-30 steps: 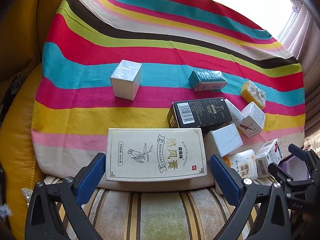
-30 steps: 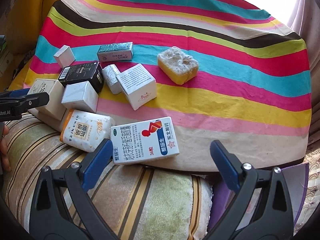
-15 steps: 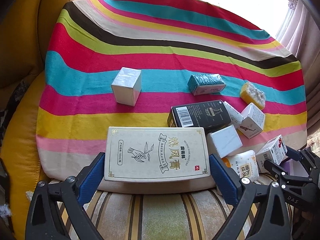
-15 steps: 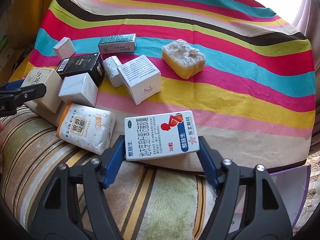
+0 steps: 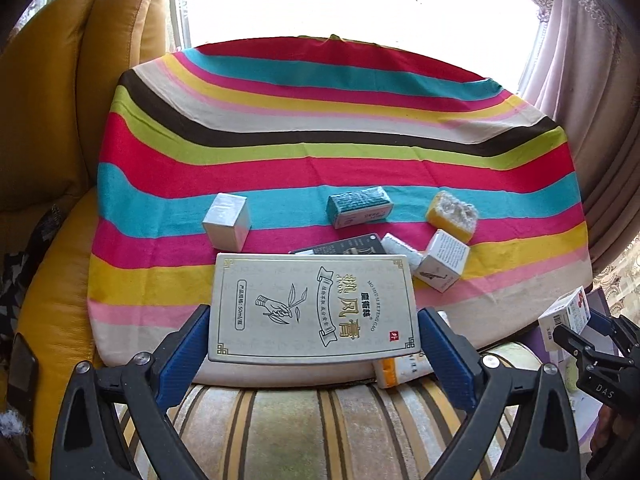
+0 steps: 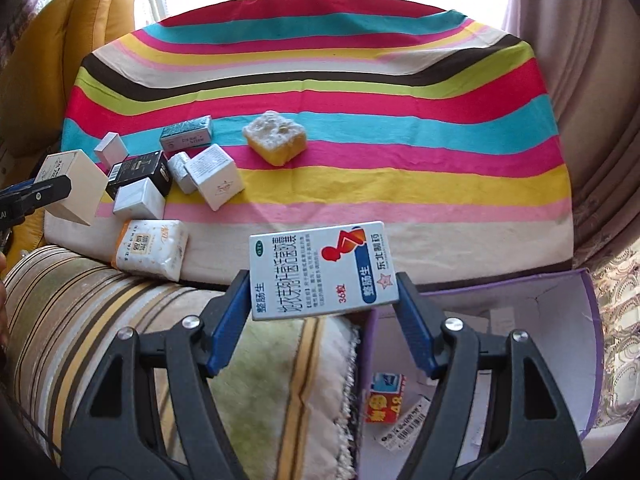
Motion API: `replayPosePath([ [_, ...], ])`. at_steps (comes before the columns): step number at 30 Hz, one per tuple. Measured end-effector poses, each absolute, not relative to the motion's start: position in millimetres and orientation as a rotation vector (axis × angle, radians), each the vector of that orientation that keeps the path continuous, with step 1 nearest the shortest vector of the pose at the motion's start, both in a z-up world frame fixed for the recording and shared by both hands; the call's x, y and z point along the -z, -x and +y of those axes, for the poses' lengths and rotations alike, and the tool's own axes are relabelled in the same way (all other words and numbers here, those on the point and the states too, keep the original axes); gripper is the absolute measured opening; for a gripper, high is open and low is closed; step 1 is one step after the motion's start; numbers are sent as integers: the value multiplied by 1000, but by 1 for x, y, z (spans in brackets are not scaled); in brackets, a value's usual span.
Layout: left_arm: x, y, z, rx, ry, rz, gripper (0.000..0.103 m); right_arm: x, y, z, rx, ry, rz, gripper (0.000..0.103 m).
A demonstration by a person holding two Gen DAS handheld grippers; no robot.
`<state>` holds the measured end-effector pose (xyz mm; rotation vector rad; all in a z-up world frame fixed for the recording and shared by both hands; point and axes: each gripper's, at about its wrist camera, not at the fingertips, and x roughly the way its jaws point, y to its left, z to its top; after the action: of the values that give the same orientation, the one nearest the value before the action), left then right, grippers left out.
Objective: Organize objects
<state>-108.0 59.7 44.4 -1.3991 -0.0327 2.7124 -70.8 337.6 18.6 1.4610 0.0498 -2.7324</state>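
Sunlit and draped in a striped cloth (image 5: 320,152), the bench carries a scatter of small cartons near its front left corner while both tongs lift boxes clear of its front edge. The left tongs (image 5: 316,344) are clamped on the short ends of a cream ointment box (image 5: 312,304), held flat above the near edge. The right tongs (image 6: 320,304), roughly half open, grip a white-and-blue medicine box (image 6: 322,272) by its sides, just off the front right corner. Below it gapes a purple bin (image 6: 592,340) with a red-and-yellow packet (image 6: 386,400) already inside. The sorting appears to be mid-carry; the next move likely calls for swinging the medicine box over the bin's mouth before releasing. The bench's far half and right side lie open, with only a yellow sponge (image 6: 276,138) standing apart mid-bench.
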Motion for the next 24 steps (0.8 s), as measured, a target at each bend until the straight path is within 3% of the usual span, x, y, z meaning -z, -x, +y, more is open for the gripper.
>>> replayPosePath([
  [10, -62, 94, 123, -2602, 1289, 60, 100, -29, 30, 412, 2856, -1544, -16, 73],
  [24, -75, 59, 219, -2397, 1177, 205, 100, 0, -6, 480, 2888, -1744, -118, 73],
])
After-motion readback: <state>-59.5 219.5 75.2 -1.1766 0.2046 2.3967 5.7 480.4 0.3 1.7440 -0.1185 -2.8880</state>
